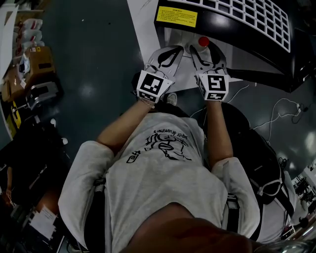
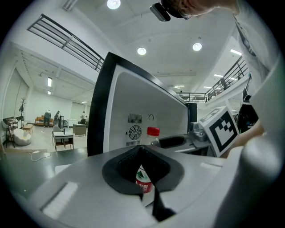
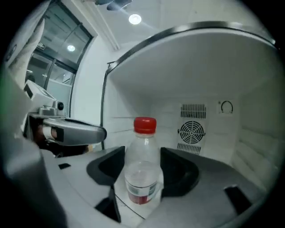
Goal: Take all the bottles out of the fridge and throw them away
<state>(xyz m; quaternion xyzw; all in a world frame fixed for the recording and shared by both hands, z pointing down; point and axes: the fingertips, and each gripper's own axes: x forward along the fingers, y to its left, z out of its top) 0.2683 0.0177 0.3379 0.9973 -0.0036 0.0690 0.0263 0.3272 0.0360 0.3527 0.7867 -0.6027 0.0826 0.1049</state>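
Note:
A clear plastic bottle (image 3: pixel 142 169) with a red cap (image 1: pixel 203 42) and a red label stands upright on the floor of the small open fridge (image 1: pixel 247 29). My right gripper (image 3: pixel 141 187) reaches into the fridge, open, with the bottle standing between its dark pads; slim gaps show at both sides. My left gripper (image 1: pixel 165 57) hovers just left of it at the fridge mouth, shut and holding nothing. In the left gripper view the bottle (image 2: pixel 152 133) shows beyond the closed jaws, with the right gripper's marker cube (image 2: pixel 220 129) beside it.
The fridge's back wall carries a round fan vent (image 3: pixel 192 131) and a dial. Its door, with a white wire grille (image 1: pixel 247 15), swings open to the right. White cables (image 1: pixel 281 111) trail on the dark floor. Cluttered shelves (image 1: pixel 29 64) stand at far left.

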